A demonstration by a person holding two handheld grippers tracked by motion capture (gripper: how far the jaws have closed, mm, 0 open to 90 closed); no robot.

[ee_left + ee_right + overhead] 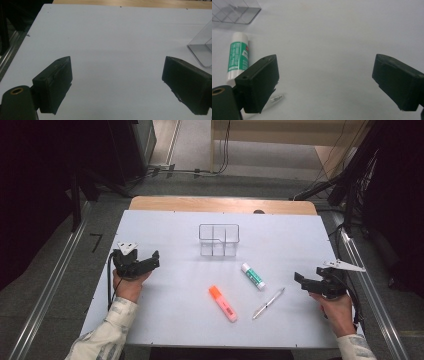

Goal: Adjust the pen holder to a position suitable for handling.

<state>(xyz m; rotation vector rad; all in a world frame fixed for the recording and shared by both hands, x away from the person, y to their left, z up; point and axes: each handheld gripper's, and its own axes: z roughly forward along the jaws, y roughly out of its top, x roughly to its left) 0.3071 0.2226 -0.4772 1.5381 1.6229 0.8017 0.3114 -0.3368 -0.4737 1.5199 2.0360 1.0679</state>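
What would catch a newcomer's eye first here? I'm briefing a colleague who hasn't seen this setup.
Probably the orange highlighter, the brightest thing on the white table, lying near its front middle. Right of it lie a green-and-white glue stick and a silver pen, with a clear divided organizer behind them. At either side a hand holds a black tool, left tool and right tool, both open with nothing between the jaws.

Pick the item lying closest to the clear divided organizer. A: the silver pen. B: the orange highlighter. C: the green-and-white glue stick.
C: in the high view the glue stick lies just in front of the organizer, while the highlighter and pen lie farther toward the person.
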